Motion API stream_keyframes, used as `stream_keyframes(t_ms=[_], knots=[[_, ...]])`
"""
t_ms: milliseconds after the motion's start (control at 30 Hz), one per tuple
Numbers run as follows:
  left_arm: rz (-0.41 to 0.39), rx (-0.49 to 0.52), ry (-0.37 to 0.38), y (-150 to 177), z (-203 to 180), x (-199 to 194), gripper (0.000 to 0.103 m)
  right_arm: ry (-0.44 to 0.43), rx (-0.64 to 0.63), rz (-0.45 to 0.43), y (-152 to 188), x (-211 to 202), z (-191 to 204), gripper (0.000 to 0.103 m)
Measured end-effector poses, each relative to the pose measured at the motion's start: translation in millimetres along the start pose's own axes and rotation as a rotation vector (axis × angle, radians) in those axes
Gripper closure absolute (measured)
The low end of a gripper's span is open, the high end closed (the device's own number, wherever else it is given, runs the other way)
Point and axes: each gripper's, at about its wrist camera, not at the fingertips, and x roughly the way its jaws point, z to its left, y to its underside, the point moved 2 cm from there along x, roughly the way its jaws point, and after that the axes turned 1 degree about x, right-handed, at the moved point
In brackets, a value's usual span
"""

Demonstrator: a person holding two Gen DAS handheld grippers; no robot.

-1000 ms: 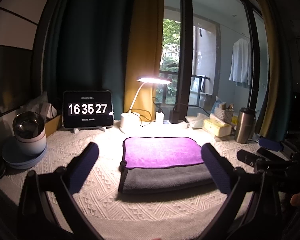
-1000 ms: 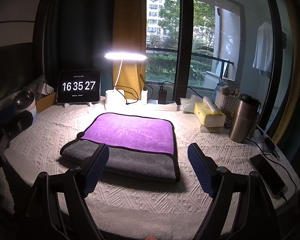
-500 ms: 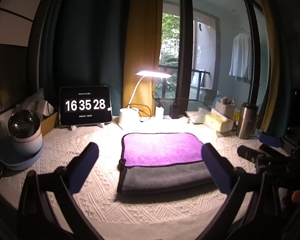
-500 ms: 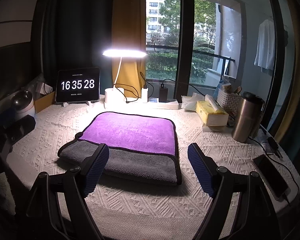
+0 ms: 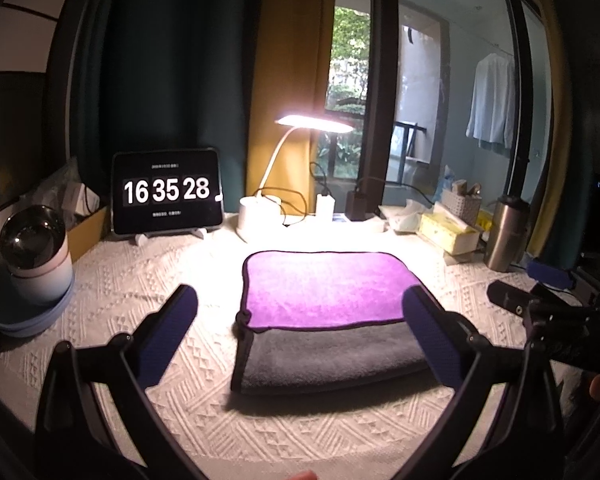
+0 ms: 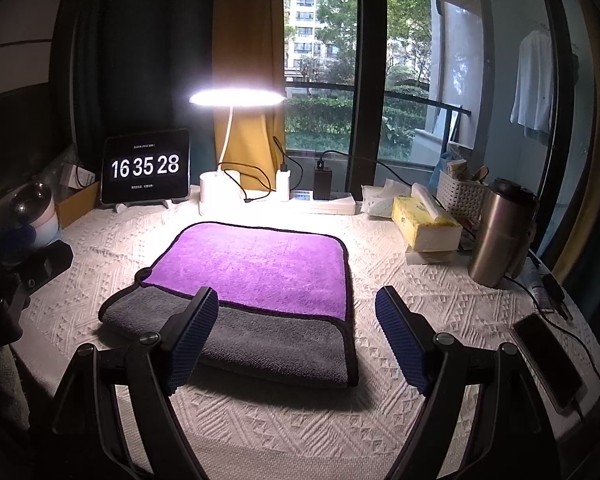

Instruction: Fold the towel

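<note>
The towel lies flat at the middle of the table, already folded: a purple layer rests on a grey layer, and the grey shows as a band along the near edge. A dark piped hem outlines both layers. The right gripper hovers above the towel's near right part, jaws spread and empty. The left gripper is likewise spread wide and holds nothing, poised over the near edge from the towel's left side. Neither touches the cloth.

Judged from this layout, the step in hand is either a further fold or a withdrawal. If another fold is intended, each gripper should close on both layers together at a near corner, so that the purple layer does not slide on the grey; the corners should then travel level and at equal pace to keep the hems parallel.

Behind the towel stand a lit desk lamp and a tablet clock; a steel tumbler and a tissue box stand to the right, well apart.
</note>
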Motion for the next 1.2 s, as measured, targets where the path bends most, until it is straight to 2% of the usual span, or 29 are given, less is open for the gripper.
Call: stream_keyframes(t_ms=[533, 1100, 1200], knots=[[0.171, -0.03, 0.0, 13, 9, 65, 0.001, -0.01, 0.026, 0.073, -2, 44, -17, 0.02], [0.329, -0.05, -0.006, 35, 20, 123, 0.001, -0.006, 0.058, 0.199, 15, 99, -37, 0.02], [0.36, -0.06, -0.003, 39, 24, 131, 0.005, -0.009, 0.071, 0.228, 19, 108, -40, 0.02]])
